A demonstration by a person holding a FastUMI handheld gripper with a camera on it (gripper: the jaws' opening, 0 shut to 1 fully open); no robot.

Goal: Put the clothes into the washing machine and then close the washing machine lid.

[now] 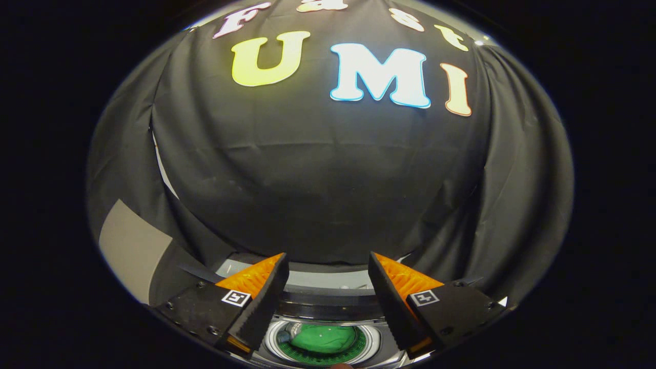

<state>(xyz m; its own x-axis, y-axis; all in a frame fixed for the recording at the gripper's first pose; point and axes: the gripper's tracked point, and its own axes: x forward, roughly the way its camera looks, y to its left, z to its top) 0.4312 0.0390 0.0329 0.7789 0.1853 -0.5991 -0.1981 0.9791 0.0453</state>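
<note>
gripper view. the gripper is held with its two fingers spread wide apart, nothing between them and neither pad touching anything; each finger carries a small square marker tag near its base. directly below the gap between the fingers sits the washing machine, seen from above: its dark rim curves across just under the fingertips, and a pale ring surrounds the round tub opening. inside the tub lies a green garment, bunched into a rounded heap and resting on the tub's green perforated floor, well apart from both fingers. a pale band of the machine's rear edge shows between the fingertips, just ahead of them. whether the lid is raised or lowered cannot be told, though the tub opening is uncovered. beyond the fingers hangs the black cloth wall of the booth, draped in folds; to the left of the left finger a grey panel shows below the cloth.
</note>
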